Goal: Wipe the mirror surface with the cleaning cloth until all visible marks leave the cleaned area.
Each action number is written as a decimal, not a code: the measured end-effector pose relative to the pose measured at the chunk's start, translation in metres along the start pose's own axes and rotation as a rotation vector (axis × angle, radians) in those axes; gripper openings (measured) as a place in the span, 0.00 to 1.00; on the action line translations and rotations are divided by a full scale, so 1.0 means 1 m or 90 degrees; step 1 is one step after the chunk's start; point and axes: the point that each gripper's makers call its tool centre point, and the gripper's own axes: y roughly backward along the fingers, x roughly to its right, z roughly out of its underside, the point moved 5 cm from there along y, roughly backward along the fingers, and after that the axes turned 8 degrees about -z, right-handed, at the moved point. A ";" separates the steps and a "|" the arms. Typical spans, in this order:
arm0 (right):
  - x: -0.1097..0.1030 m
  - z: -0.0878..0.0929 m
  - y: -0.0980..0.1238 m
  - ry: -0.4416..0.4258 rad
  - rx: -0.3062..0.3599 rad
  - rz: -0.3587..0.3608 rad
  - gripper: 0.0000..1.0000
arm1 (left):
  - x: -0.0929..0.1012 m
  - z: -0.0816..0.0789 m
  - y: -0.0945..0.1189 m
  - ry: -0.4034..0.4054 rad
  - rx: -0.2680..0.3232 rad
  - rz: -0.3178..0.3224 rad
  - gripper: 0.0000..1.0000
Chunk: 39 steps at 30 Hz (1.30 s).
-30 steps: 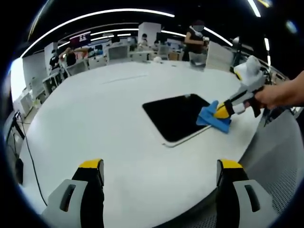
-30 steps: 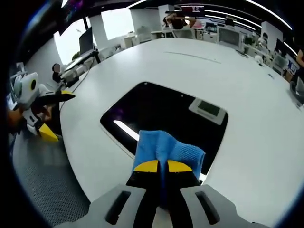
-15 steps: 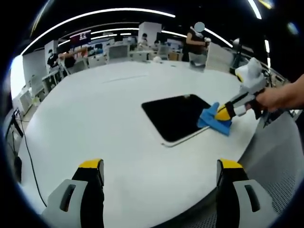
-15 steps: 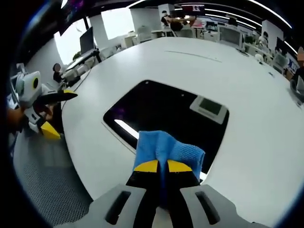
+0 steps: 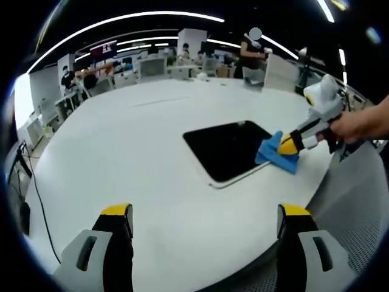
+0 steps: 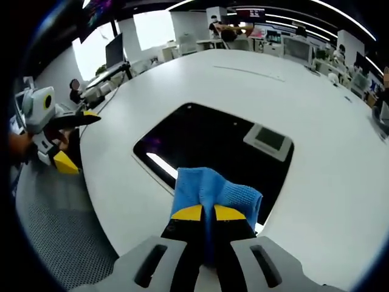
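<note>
A dark rectangular mirror [image 5: 228, 148] [image 6: 213, 146] lies flat on the white round table [image 5: 134, 158] [image 6: 316, 182]. My right gripper [image 6: 208, 213] is shut on a blue cleaning cloth [image 6: 214, 191], which rests on the mirror's near edge. In the left gripper view that same gripper [image 5: 284, 146] comes in from the right, held by a hand, with the cloth [image 5: 276, 157] on the mirror's right corner. My left gripper [image 5: 203, 213] hovers open over the table's near rim, well short of the mirror. In the right gripper view it shows at the far left [image 6: 70, 140], off the table.
The table's rim curves close in front of the left gripper, with grey floor [image 5: 358, 207] beyond. A cable [image 5: 36, 201] runs at the left. Desks, monitors and people [image 5: 249, 52] stand in the background. The mirror reflects a ceiling light strip [image 6: 159, 164] and a panel [image 6: 267, 139].
The cloth and right gripper have barely shifted on the mirror's edge. Both views drifted slightly with the hands. The left gripper stays open and still.
</note>
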 end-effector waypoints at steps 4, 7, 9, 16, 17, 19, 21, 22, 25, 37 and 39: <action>0.000 0.000 0.000 0.006 -0.005 -0.004 0.00 | -0.001 0.000 0.000 0.000 0.001 -0.004 0.99; 0.000 -0.001 0.000 0.008 -0.010 -0.007 0.00 | -0.001 0.000 0.000 0.000 0.002 -0.005 0.99; 0.000 -0.001 0.000 0.014 -0.011 -0.010 0.00 | -0.001 0.000 0.000 -0.002 0.001 -0.005 0.99; 0.003 -0.002 0.000 0.012 -0.021 -0.025 0.00 | -0.002 0.000 0.000 -0.001 0.001 -0.007 0.99; 0.003 -0.001 0.001 0.012 -0.022 -0.026 0.00 | -0.002 0.000 0.000 -0.001 0.001 -0.007 0.99; 0.003 -0.001 0.001 0.013 -0.024 -0.026 0.00 | -0.002 0.000 0.000 -0.001 0.001 -0.007 0.99; 0.004 0.000 0.003 0.014 -0.024 -0.026 0.00 | -0.002 0.000 0.001 0.000 0.002 -0.008 0.99; 0.004 0.000 0.003 0.013 -0.024 -0.026 0.00 | -0.002 0.000 0.001 0.001 0.002 -0.008 0.99; 0.005 0.001 0.003 0.012 -0.026 -0.028 0.00 | -0.003 0.000 0.000 0.001 0.002 -0.008 0.99; 0.013 0.004 0.008 -0.002 -0.035 -0.026 0.00 | -0.002 0.001 0.000 -0.001 -0.001 -0.007 0.99; 0.015 0.006 0.010 -0.005 -0.035 -0.024 0.00 | -0.002 0.001 0.000 -0.001 -0.001 -0.007 0.99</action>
